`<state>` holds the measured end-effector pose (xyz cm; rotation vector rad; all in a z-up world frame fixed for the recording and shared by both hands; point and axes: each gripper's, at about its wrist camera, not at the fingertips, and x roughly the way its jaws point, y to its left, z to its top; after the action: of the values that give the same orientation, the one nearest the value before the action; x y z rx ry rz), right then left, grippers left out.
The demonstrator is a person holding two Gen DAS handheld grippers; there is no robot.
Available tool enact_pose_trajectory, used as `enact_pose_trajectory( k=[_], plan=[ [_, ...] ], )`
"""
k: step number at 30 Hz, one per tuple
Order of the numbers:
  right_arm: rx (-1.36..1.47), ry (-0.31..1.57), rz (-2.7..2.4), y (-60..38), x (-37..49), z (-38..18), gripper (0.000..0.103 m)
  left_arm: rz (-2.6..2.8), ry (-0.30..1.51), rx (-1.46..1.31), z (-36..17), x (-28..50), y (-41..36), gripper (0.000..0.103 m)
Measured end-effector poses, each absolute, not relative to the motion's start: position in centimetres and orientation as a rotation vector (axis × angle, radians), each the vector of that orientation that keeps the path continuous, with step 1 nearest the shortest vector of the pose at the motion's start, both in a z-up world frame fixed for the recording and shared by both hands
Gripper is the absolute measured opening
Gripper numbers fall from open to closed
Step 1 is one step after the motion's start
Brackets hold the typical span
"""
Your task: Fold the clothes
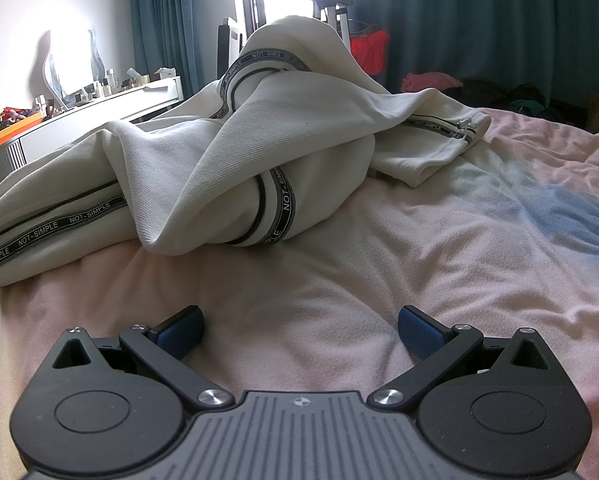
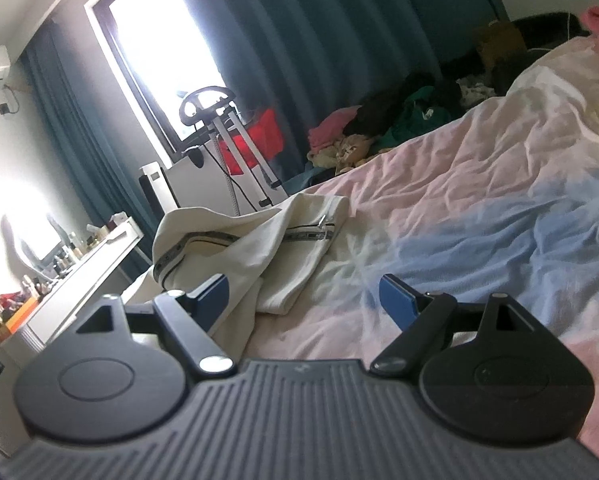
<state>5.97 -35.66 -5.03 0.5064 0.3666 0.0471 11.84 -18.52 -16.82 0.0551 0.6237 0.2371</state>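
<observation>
On the pink and blue bedspread [image 1: 379,248] lies a cream garment [image 1: 235,152] trimmed with black "NOT-SIMPLE" tape, heaped and rumpled rather than spread flat, one fold standing up in a peak toward the window [image 2: 159,48]. It sits toward the dresser side of the bed, and nothing in its lie suggests any fold has been made; my judgement is that the work has not really begun. Both tools seem parked short of it for that reason. The left gripper [image 1: 300,334] hangs just over bare bedding with its blue pads spread wide and nothing between them, the garment a little way ahead. The right gripper [image 2: 303,300] is likewise released and empty-handed; its left pad [image 2: 213,298] overlaps the cloth's near edge in the picture, but whether it touches the fabric or merely stands in front of it I cannot tell. A wide stance suits the next likely move, which is to find a hem or cuff and draw the piece out flat. What kind of garment it is stays uncertain: a small metal zip pull [image 1: 465,124] and a ribbed end show at the right, perhaps a cuff or a trouser leg, while the left end runs out of the left wrist view. A heap of other clothes [image 2: 383,128] lies at the bed's far edge, dim against the teal curtain [image 2: 339,32], and the glare washes out the dresser top [image 1: 99,108] and its mirror.
</observation>
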Motion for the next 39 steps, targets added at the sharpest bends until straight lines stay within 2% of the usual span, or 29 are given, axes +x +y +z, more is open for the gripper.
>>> enact_pose_trajectory(
  k=[18, 22, 26, 31, 35, 39],
  plan=[
    [0.502, 0.382, 0.067, -35.1, 7.0, -5.5, 0.084, 0.232, 0.63, 0.091, -16.9, 12.1, -18.8, 0.103],
    [0.504, 0.37, 0.06, -35.3, 6.8, -5.3, 0.084, 0.115, 0.654, 0.147, -15.6, 12.2, -17.7, 0.103],
    [0.529, 0.354, 0.041, -36.1, 6.5, -5.2, 0.084, 0.022, 0.526, 0.361, -13.0, 11.0, -16.5, 0.103],
    [0.566, 0.358, 0.025, -36.8, 6.6, -5.5, 0.084, -0.112, 0.341, 0.391, -8.3, 9.5, -13.4, 0.103],
    [0.603, 0.396, 0.025, -36.8, 7.4, -6.2, 0.084, -0.132, 0.34, 0.332, -6.4, 11.8, -11.8, 0.103],
    [0.581, 0.425, 0.034, -35.9, 8.0, -6.8, 0.084, -0.116, 0.345, 0.251, -7.3, 14.0, -10.4, 0.103]
  ],
)
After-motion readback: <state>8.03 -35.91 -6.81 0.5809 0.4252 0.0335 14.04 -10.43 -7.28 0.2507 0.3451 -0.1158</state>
